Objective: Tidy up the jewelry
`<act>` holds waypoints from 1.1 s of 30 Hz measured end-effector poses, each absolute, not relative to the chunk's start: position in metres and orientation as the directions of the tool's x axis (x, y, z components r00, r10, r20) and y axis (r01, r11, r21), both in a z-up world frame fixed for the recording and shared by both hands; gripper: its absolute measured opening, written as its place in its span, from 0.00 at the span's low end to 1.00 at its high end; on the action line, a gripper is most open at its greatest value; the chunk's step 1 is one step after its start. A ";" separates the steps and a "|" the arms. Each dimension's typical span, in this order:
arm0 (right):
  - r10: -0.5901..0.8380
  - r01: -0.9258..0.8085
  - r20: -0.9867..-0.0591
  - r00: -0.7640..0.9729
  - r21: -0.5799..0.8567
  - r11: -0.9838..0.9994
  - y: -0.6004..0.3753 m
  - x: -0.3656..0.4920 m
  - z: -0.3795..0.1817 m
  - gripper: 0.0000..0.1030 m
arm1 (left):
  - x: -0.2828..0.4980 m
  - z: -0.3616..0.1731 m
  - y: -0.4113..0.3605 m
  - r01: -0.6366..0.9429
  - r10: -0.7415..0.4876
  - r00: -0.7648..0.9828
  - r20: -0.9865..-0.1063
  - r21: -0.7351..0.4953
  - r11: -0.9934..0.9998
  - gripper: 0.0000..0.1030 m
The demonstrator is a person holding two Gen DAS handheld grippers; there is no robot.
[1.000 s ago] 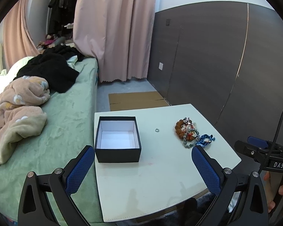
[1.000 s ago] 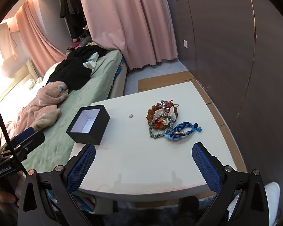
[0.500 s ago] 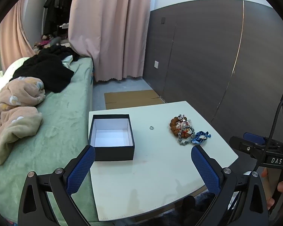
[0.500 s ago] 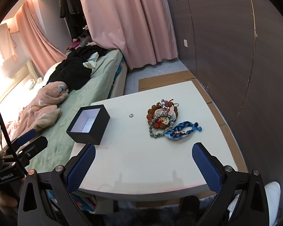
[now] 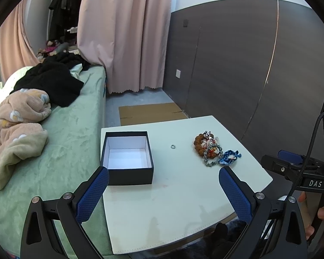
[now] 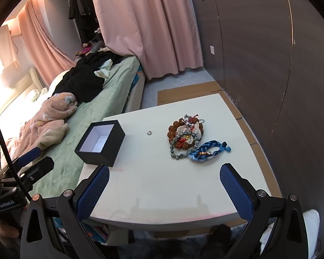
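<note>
- The black box (image 5: 127, 157) sits open and empty at centre-left of the left wrist view, on the white table (image 5: 172, 205). It is probably there to receive the jewelry, none of which is in it yet.
- The small ring (image 6: 149, 132) lies alone at mid-frame of the right wrist view, between the box and the bracelet pile (image 6: 184, 137).
- The blue braided bracelet (image 6: 209, 150) touches the pile's lower right edge.
- The left gripper (image 5: 163, 185) hangs above the table's near edge at lower frame, fingers spread wide, holding nothing.
- The right gripper (image 6: 164, 183) is held likewise, wide apart and empty, aimed towards the pile, so it seems set to pick first.
</note>
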State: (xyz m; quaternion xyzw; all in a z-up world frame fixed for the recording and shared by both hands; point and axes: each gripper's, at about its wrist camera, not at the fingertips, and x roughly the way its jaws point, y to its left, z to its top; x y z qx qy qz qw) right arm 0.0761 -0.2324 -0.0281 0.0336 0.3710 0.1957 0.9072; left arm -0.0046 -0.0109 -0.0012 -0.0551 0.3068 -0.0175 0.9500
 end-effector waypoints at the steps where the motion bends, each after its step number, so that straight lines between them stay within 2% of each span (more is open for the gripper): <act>1: 0.379 -0.330 -0.660 0.649 0.204 0.922 -0.231 0.076 -0.028 1.00 | -0.004 -0.001 -0.011 -0.002 -0.066 0.810 -0.582 -0.116 0.993 0.99; 26: 0.376 -0.317 -0.662 0.648 0.214 0.924 -0.234 0.079 -0.032 1.00 | 0.001 -0.002 -0.011 0.011 -0.090 0.806 -0.585 -0.138 0.990 0.99; 33: 0.359 -0.202 -0.696 0.621 0.300 0.932 -0.261 0.101 -0.044 1.00 | 0.021 -0.004 -0.013 0.019 -0.128 0.786 -0.605 -0.183 0.983 0.99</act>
